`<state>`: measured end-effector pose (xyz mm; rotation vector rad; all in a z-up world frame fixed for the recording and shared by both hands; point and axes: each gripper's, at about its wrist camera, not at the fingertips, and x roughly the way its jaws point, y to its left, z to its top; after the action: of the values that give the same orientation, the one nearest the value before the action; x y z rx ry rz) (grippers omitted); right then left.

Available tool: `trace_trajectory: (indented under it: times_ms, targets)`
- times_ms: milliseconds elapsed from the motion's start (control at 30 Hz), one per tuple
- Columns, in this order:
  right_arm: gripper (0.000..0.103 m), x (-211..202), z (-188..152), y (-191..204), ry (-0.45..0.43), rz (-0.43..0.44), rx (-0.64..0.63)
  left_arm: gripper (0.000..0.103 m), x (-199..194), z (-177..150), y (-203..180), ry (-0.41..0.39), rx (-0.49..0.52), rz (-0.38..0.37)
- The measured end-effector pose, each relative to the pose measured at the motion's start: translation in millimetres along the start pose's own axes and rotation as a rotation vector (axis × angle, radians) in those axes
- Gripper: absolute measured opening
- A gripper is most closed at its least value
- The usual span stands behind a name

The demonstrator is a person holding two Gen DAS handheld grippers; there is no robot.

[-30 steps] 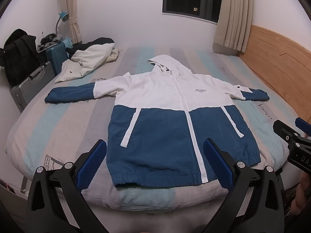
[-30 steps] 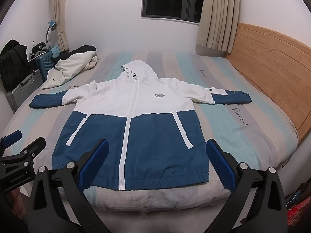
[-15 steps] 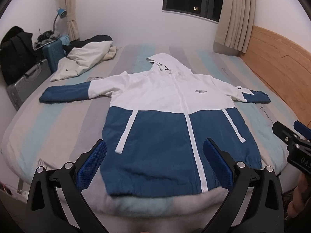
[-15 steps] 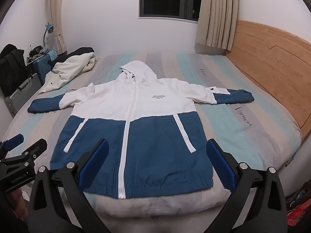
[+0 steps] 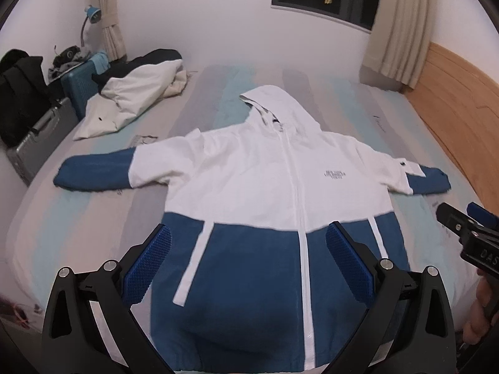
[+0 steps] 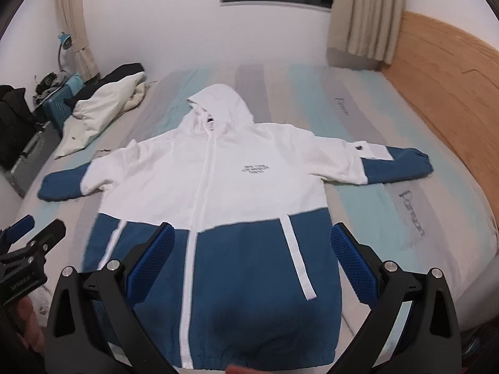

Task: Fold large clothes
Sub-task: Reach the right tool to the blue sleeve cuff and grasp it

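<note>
1. The bed (image 5: 93, 224), with its striped cover, fills most of both views. A wooden headboard (image 6: 443, 62) runs down the right edge of the frame.

2. The hooded jacket (image 5: 268, 187) lies face up and zipped in the centre of the frame, hood toward the window, white above and blue below. Its left-of-frame sleeve (image 5: 93, 174) and right-of-frame sleeve (image 6: 393, 165) are both spread flat. No fold is started.

3. A crumpled white and dark garment (image 5: 137, 93) sits in the upper left of the frame, well apart from the jacket. Suitcases (image 5: 40, 137) stand beside the bed at the far left edge.

4. The left gripper (image 5: 249, 265) hangs over the blue lower body, jaws spread wide, holding nothing.

5. The right gripper (image 6: 252, 265) hangs over the same region, jaws likewise wide and empty. Each tool shows at the side edge of the other's view.

6. Change noted: against the views a second ago, the jacket now sits larger and lower in both frames, and the hem has reached the bottom edge. Both grippers have advanced over the bed and tipped downward.

7. Assessment: this reads as the approach to a first grasp. Which part is the target I cannot tell.
</note>
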<state>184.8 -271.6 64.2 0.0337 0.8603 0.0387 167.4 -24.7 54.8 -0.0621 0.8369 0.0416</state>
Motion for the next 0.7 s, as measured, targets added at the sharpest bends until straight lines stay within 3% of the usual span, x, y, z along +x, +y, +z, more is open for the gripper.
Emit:
trace_trajectory:
  times_ms: [133,333,467,700]
  targets:
    - [0.096,2,42,-9,0.047,0.064,0.019,0.097,1,40,-1,0.058,-0.054,-0.027]
    - [0.096,43,94,-6,0.112,0.036,-0.049,0.097,38,87,0,0.103,-0.072,0.000]
    - [0.096,94,119,-5,0.135,0.008,-0.069,0.097,96,119,6,0.108,-0.055,0.007]
    - [0.096,210,134,-35,0.126,-0.066,-0.062,0.097,210,135,16,0.147,-0.030,0.015]
